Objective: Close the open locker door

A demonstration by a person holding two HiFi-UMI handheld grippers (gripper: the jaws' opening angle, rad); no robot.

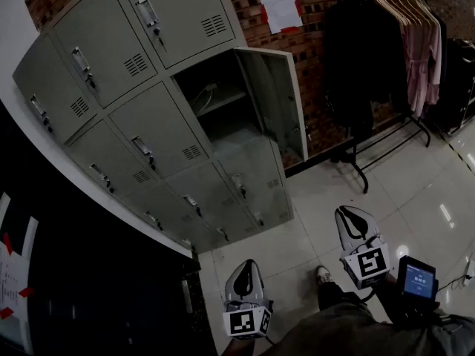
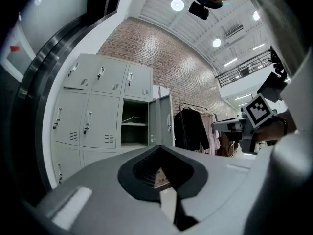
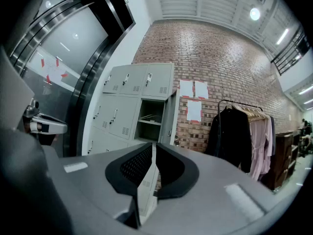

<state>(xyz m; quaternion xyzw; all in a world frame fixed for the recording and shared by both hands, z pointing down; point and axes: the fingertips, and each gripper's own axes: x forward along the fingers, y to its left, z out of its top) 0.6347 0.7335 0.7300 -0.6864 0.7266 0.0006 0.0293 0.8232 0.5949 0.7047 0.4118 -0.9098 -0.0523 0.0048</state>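
Observation:
A bank of grey lockers [image 1: 141, 117] stands against the brick wall. One upper-right door [image 1: 273, 102] hangs wide open, swung out to the right, showing a dark compartment [image 1: 215, 99] with a shelf. Both grippers are held low over the tiled floor, well short of the lockers. My left gripper [image 1: 245, 282] has its jaws closed and empty; in the left gripper view its tips [image 2: 159, 153] meet, pointing toward the open door [image 2: 161, 121]. My right gripper [image 1: 353, 225] is to its right, jaws together with only a thin slit [image 3: 152, 148], empty, facing the door [image 3: 171, 119].
A clothes rack [image 1: 393, 43] with dark and pink garments stands right of the lockers. Paper sheets [image 1: 278, 6] are taped to the brick wall. A dark glass wall [image 1: 74, 273] runs along the left. A person's shoe [image 1: 323, 275] and a small screen [image 1: 417, 279] show below.

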